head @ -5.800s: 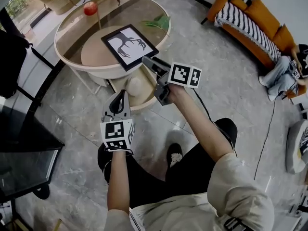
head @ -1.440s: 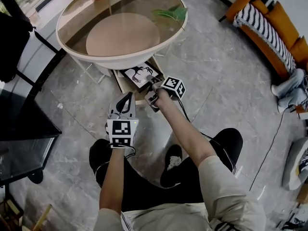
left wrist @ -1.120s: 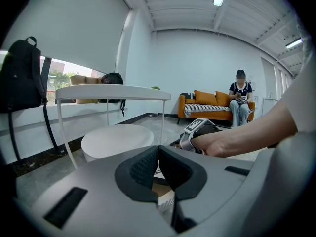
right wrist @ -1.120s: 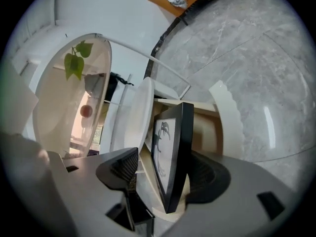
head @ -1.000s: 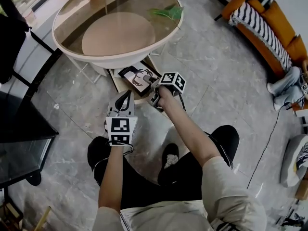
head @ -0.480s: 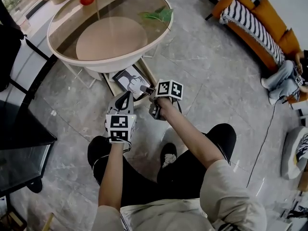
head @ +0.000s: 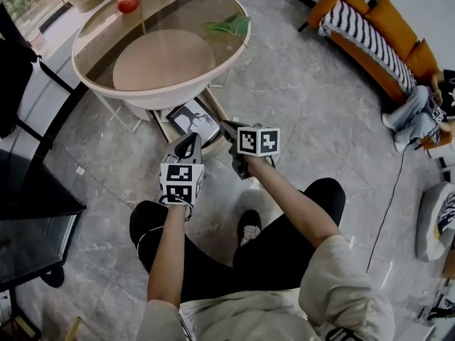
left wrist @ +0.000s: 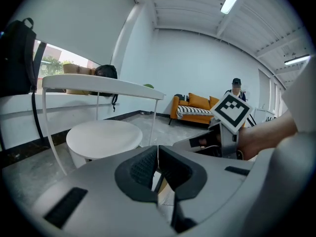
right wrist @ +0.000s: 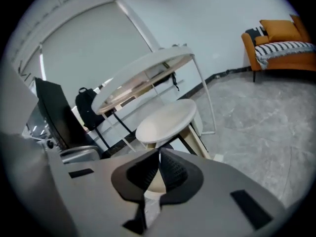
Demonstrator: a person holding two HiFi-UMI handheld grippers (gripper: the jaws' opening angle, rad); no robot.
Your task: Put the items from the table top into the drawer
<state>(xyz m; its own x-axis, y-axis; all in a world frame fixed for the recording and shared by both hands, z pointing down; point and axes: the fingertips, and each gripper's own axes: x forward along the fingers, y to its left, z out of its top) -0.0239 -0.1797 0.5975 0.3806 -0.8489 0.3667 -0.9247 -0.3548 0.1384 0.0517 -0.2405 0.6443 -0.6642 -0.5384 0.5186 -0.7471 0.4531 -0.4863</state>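
Black-framed picture with a dark branching print on white (head: 193,118): lying flat inside the open pale wooden drawer (head: 161,125), which is standing pulled out from under the round glass-topped desk with a cream rim (head: 91,82), on the person's side.

Desk top: a small red round thing (head: 128,3) is sitting near the far edge and a green leafy item (head: 229,27) is resting near the right edge, the two well apart. A round beige lower shelf (head: 163,59) is showing through the glass.

Right claw (right wrist: 159,157): jaws are closing, the dark ribbed pads meeting at the tips with nothing between them. It is hanging just in front of the drawer's right corner, above the floor and apart from the frame, marker cube facing the head camera.

Left claw (left wrist: 158,154): pads are pressing together, gripping nothing. It is hovering beside the right claw, near the drawer's front edge and pointing toward the desk.

Surroundings: the person is sitting low on the grey marbled floor (head: 298,112), knees bent beneath both arms. An orange sofa with a black-and-white striped throw (head: 370,34) is standing far to the right.
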